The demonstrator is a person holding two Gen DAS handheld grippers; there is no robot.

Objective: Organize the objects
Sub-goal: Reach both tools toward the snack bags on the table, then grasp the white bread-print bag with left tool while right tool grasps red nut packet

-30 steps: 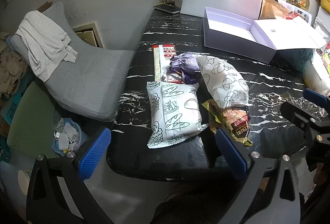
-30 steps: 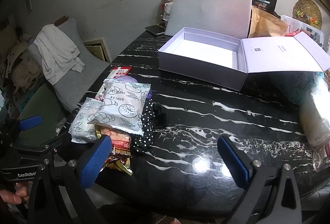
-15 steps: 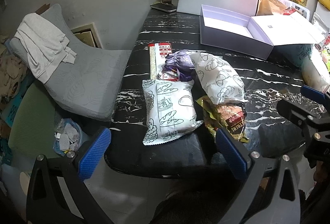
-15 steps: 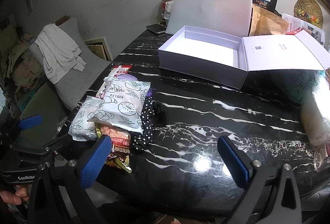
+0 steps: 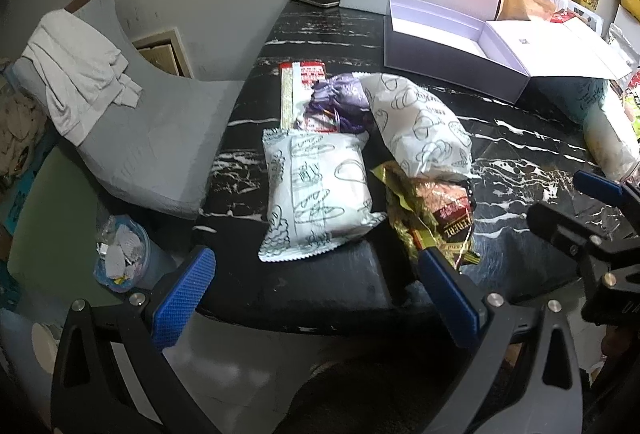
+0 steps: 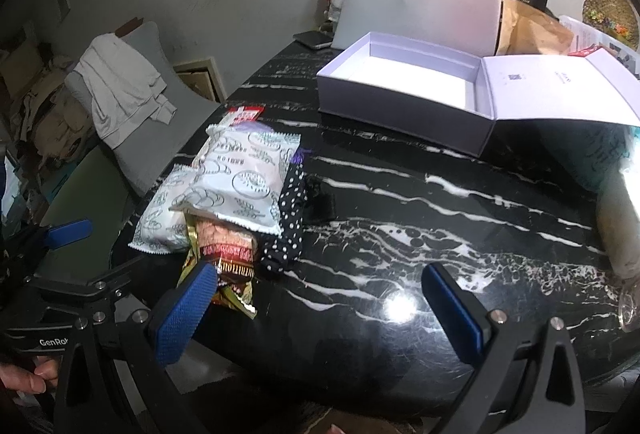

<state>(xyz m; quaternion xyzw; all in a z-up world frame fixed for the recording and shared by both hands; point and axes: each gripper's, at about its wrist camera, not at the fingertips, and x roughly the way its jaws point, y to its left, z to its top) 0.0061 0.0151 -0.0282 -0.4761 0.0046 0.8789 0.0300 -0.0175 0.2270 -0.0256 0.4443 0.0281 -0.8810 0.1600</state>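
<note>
A grey cushion [image 5: 152, 138] leaned by the wall. On the black marble desk [image 6: 400, 218], the snack packets [image 5: 320, 190] half hid a gold wrapper [image 5: 436, 218]; the open white box [image 6: 404, 82] lay beyond. Left tongs [image 5: 316, 298] and right tongs [image 6: 316, 306] hung spread, empty.

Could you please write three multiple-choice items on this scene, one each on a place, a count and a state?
1. Where is the white box relative to the snack pile?
A. farther back on the table
B. under it
C. on the floor

2. How many white bread-print packets lie in the pile?
A. one
B. two
C. five

3. How is the box?
A. taped shut
B. crushed
C. open, empty

Answers: 1 A, it sits beyond the pile, near the wall. 2 B, one packet beside another. 3 C, its lid lies folded back over a bare inside.
</note>
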